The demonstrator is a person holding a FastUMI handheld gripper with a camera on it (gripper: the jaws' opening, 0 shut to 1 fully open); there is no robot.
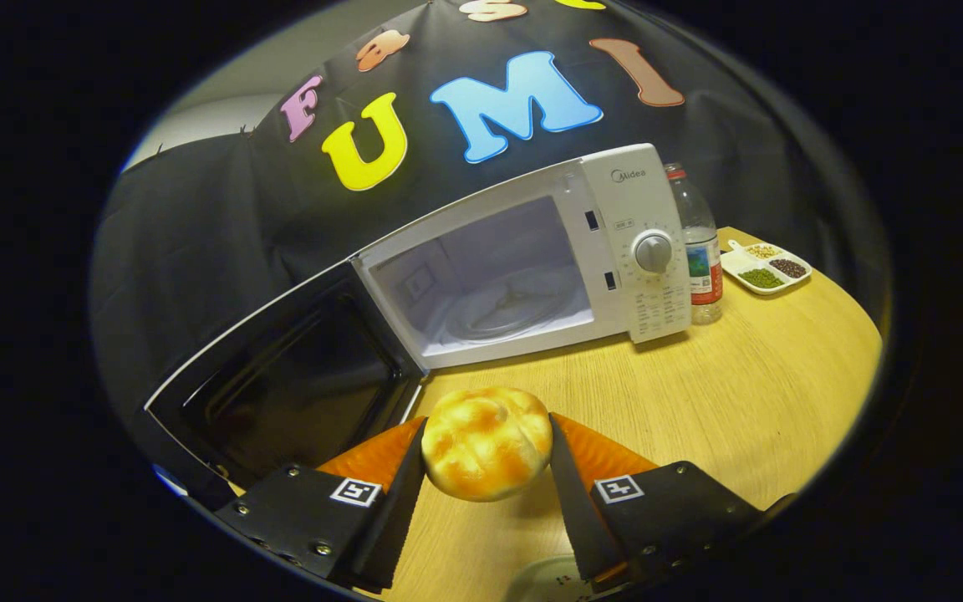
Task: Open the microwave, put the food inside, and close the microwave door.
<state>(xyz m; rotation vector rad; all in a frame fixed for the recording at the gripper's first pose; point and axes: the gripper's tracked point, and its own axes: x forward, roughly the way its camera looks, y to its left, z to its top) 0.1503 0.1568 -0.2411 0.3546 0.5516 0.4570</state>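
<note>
Gripper (487, 451) with fingers clamped on a round golden bread bun (486, 443), one finger pressed to each side, bun held just above a light wooden table (741, 401). Straight ahead, past a strip of bare tabletop, a white microwave (523, 259) with its cavity open and a glass turntable (502, 313) visible on the cavity floor. Microwave door (289, 380) swung wide to the left, dark inner window facing the gripper, lower edge reaching close to the left finger. Open tabletop to the right of the bun and in front of the control panel (649, 251) with its round dial (654, 252). Just right of the microwave, a clear plastic water bottle (699, 251), partly hidden behind the panel. Beyond it, near the table's far edge, a small white divided dish (766, 267) holding green, dark and pale grains, too small to identify. A pale object below the fingers cut off and unclear.
</note>
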